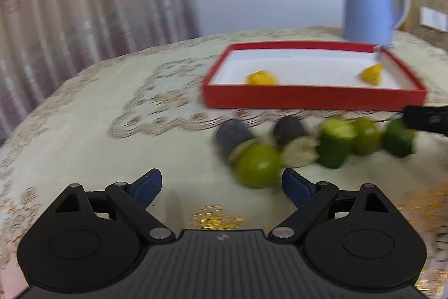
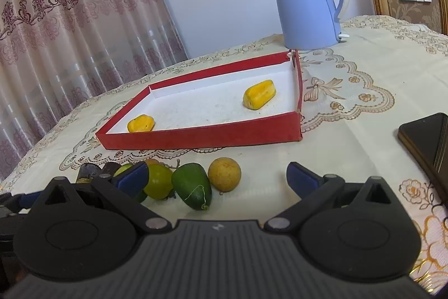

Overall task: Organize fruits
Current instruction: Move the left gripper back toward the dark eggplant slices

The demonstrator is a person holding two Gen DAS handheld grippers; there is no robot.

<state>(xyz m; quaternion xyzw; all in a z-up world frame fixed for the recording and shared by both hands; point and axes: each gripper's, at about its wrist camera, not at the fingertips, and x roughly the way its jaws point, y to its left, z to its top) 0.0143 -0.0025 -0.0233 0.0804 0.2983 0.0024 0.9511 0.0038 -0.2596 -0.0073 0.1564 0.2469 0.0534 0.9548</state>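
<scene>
The left gripper [image 1: 222, 184] is spread wide and empty; a round green lime [image 1: 258, 166] is seen just ahead of its right pad. The right gripper [image 2: 217, 179] is likewise held wide and empty, with a green avocado-shaped fruit [image 2: 192, 186] between its pads on the worktop [image 2: 350, 147]. Beyond, two yellow pieces [image 2: 259, 94] are kept in the shallow red cardboard tray [image 2: 201, 135].

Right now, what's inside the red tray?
Two yellow fruit pieces lie in the red tray: one near its front left corner, one toward the right wall. The rest of its white floor shows bare; nothing looks hidden.
</scene>
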